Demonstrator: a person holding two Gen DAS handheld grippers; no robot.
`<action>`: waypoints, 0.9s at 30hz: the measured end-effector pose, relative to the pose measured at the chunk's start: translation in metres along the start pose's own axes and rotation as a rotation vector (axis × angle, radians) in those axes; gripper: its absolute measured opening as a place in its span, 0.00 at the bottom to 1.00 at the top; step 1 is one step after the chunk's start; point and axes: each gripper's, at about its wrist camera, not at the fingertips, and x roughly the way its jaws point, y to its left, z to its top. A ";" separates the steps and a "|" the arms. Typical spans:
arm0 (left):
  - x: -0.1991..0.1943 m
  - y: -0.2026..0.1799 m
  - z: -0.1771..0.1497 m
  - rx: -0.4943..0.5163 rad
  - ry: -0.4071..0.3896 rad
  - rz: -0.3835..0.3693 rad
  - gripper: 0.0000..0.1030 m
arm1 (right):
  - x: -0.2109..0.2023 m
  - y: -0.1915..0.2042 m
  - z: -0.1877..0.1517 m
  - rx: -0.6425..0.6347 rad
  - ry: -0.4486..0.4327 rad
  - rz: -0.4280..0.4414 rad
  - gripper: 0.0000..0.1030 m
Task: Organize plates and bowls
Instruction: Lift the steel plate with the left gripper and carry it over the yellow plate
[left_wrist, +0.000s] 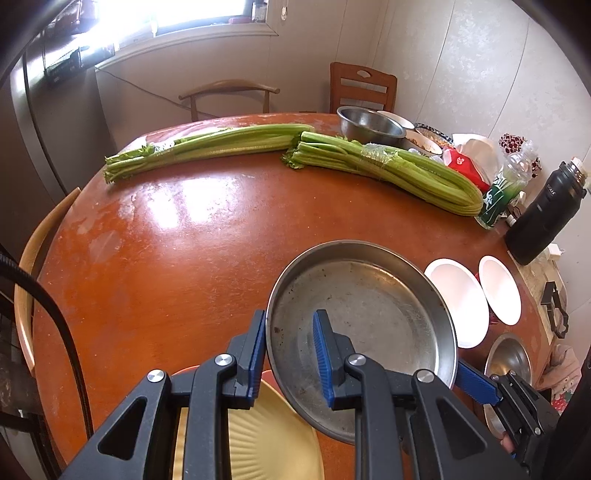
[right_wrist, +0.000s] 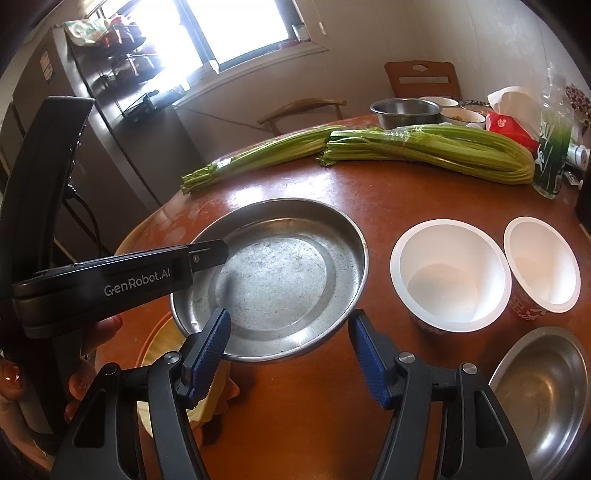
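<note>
My left gripper (left_wrist: 289, 321) is shut on the near rim of a worn round metal plate (left_wrist: 369, 306), which it holds tilted above the table. From the right wrist view, the left gripper (right_wrist: 225, 251) reaches in from the left over the metal plate (right_wrist: 280, 280). My right gripper (right_wrist: 289, 315) stands open at the plate's near edge, its pads not pressing on it. Under the metal plate lies a ribbed yellow plate (left_wrist: 266, 443) on an orange one. To the right stand two white bowls (right_wrist: 448, 275) (right_wrist: 541, 264) and a steel bowl (right_wrist: 543, 398).
Two celery bundles (left_wrist: 207, 147) (left_wrist: 399, 170) lie across the far side of the round brown table (left_wrist: 166, 258). Behind them are a steel basin (left_wrist: 369, 125), dishes, a red packet, a green bottle (left_wrist: 498, 199) and a black flask (left_wrist: 543, 218). Chairs ring the table.
</note>
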 end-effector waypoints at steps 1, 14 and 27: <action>-0.004 0.000 -0.001 -0.002 -0.004 0.003 0.24 | -0.003 0.001 -0.001 -0.002 -0.003 0.002 0.66; -0.032 -0.001 -0.014 -0.006 -0.040 0.009 0.24 | -0.032 0.013 -0.008 -0.035 -0.049 0.025 0.66; -0.070 0.015 -0.031 -0.039 -0.099 0.019 0.24 | -0.057 0.047 -0.016 -0.113 -0.086 0.053 0.66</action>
